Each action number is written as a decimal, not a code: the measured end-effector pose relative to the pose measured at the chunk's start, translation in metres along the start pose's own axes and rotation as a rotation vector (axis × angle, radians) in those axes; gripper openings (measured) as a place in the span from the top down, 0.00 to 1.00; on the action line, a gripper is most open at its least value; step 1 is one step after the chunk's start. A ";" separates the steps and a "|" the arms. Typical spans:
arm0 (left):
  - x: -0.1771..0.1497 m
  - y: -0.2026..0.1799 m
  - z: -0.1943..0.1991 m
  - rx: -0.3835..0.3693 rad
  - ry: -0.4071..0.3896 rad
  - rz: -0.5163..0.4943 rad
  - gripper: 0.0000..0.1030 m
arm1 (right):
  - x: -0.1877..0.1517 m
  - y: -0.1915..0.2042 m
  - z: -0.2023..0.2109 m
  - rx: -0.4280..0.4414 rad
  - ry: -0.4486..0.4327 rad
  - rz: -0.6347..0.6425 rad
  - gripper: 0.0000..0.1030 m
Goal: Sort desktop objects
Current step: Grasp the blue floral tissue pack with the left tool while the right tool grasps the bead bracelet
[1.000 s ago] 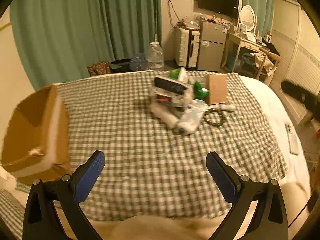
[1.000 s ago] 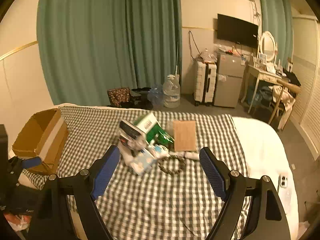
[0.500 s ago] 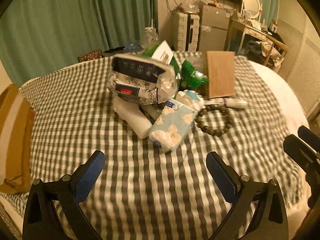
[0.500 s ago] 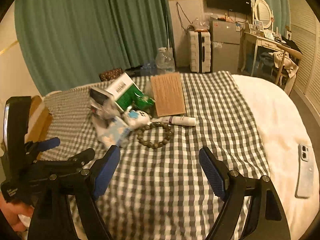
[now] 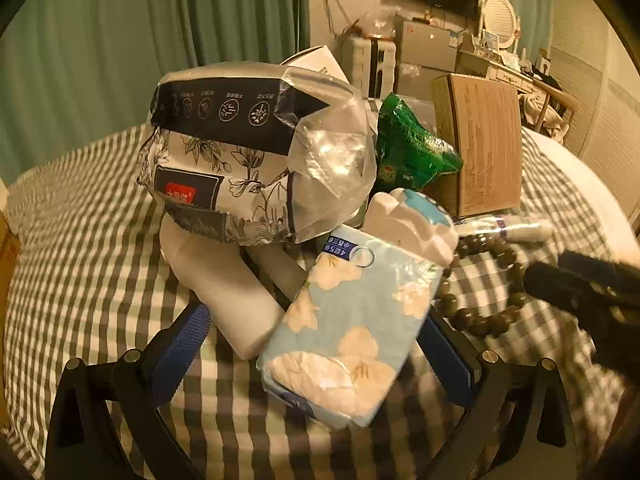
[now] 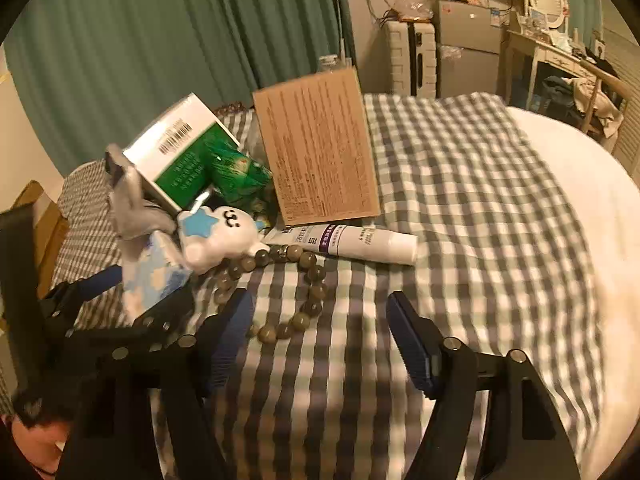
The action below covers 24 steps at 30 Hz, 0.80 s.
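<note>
A pile of objects lies on the checked cloth (image 5: pixel 92 280). My left gripper (image 5: pixel 316 344) is open, its jaws on either side of a light blue floral tissue pack (image 5: pixel 352 332) and the end of a white bottle (image 5: pixel 224 280). Behind them are a floral plastic package (image 5: pixel 240 152), a green foil bag (image 5: pixel 412 152), a brown box (image 5: pixel 480 140) and a white plush (image 5: pixel 412 216). My right gripper (image 6: pixel 320 344) is open and empty, over the near part of a bead bracelet (image 6: pixel 280 280). A white tube (image 6: pixel 360 242), the plush (image 6: pixel 220 232) and a green-white box (image 6: pixel 180 156) lie beyond.
A cardboard box (image 6: pixel 40 216) stands at the table's left edge. The left gripper (image 6: pixel 100 292) shows in the right wrist view, close to my right gripper's left finger. Green curtains (image 6: pixel 180 40), a suitcase (image 6: pixel 412 56) and a dresser (image 6: pixel 560 64) stand behind the table.
Both grippers moved forward and down to the pile. The left gripper's jaws now flank the tissue pack and bottle; the right one came over the bracelet.
</note>
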<state>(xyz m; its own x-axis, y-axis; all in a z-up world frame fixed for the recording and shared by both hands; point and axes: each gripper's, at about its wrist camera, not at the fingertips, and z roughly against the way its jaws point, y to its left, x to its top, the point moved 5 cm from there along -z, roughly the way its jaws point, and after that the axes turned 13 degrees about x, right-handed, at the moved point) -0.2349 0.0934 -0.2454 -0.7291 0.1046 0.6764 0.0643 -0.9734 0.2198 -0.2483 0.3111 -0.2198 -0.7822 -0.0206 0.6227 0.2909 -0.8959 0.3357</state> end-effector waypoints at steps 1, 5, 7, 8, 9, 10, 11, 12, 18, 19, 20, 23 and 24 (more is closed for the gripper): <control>-0.001 -0.001 -0.003 0.007 -0.004 -0.008 0.00 | 0.001 -0.002 -0.006 0.003 0.008 0.000 0.37; -0.003 -0.001 -0.009 -0.003 -0.004 0.004 0.00 | 0.001 -0.014 -0.030 -0.017 0.033 -0.020 0.47; -0.004 -0.001 -0.011 -0.011 -0.004 0.005 0.03 | 0.002 -0.017 -0.031 -0.006 -0.001 -0.046 0.47; -0.004 -0.002 -0.011 -0.018 -0.008 0.007 0.06 | 0.002 -0.017 -0.031 -0.007 -0.005 -0.050 0.50; -0.004 -0.002 -0.011 -0.026 -0.012 0.008 0.10 | 0.002 -0.017 -0.031 -0.017 -0.005 -0.048 0.53; -0.004 -0.004 -0.010 -0.038 -0.013 0.006 0.13 | 0.002 -0.016 -0.031 -0.036 -0.003 -0.037 0.60; -0.005 -0.007 -0.010 -0.051 -0.012 0.001 0.21 | 0.002 -0.014 -0.031 -0.037 0.000 -0.027 0.69; -0.006 -0.009 -0.009 -0.067 -0.005 -0.005 0.33 | 0.001 -0.011 -0.031 -0.039 0.005 -0.014 0.74; -0.005 -0.009 0.017 -0.081 0.009 -0.063 0.42 | -0.010 0.000 -0.017 0.007 0.023 -0.042 0.89; -0.003 -0.006 0.022 -0.085 0.012 -0.058 0.42 | -0.013 0.002 -0.006 0.016 0.014 -0.055 0.89; -0.001 -0.002 0.028 -0.086 0.016 -0.051 0.42 | -0.014 0.003 0.002 0.017 0.013 -0.061 0.89; 0.005 0.009 0.045 -0.092 0.029 -0.022 0.42 | -0.017 0.011 0.028 0.028 -0.004 -0.076 0.89; 0.006 0.013 0.053 -0.094 0.030 -0.014 0.42 | -0.017 0.014 0.036 0.030 -0.011 -0.078 0.89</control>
<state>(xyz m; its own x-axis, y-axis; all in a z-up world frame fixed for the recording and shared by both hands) -0.2023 0.0925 -0.2007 -0.7498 0.1135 0.6518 -0.0095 -0.9869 0.1610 -0.2111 0.3152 -0.1998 -0.7970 0.0533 0.6016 0.2464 -0.8807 0.4045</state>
